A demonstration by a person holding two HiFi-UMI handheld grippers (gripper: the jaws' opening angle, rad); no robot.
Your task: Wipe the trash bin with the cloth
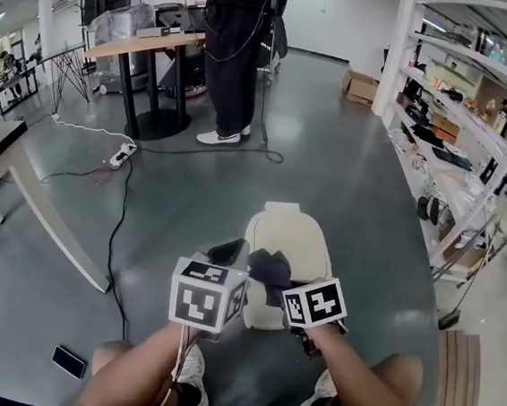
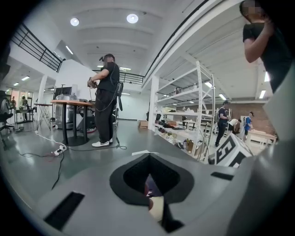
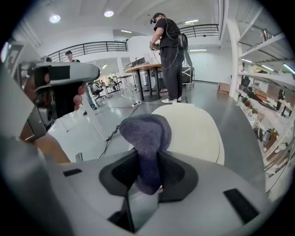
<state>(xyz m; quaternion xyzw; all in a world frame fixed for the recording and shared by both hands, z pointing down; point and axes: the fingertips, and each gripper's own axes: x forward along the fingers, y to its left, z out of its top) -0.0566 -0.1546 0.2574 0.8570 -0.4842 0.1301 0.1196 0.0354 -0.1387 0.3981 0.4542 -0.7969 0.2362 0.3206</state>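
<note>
A cream trash bin (image 1: 290, 238) stands on the grey floor right in front of my knees; its rounded lid (image 3: 193, 131) fills the middle of the right gripper view. My right gripper (image 3: 147, 179) is shut on a purple cloth (image 3: 146, 133), whose bunched end rests over the near edge of the lid. From the head view the cloth (image 1: 267, 267) lies on the bin's front, just ahead of the right gripper (image 1: 282, 291). My left gripper (image 1: 229, 251) hovers at the bin's left side, and its jaws (image 2: 150, 189) look shut with nothing held.
A person (image 1: 232, 51) stands by a round-based table (image 1: 144, 46) at the back. Cables and a power strip (image 1: 122, 151) lie on the floor to the left. Shelving (image 1: 459, 129) lines the right side. A phone (image 1: 68, 360) lies near my left foot.
</note>
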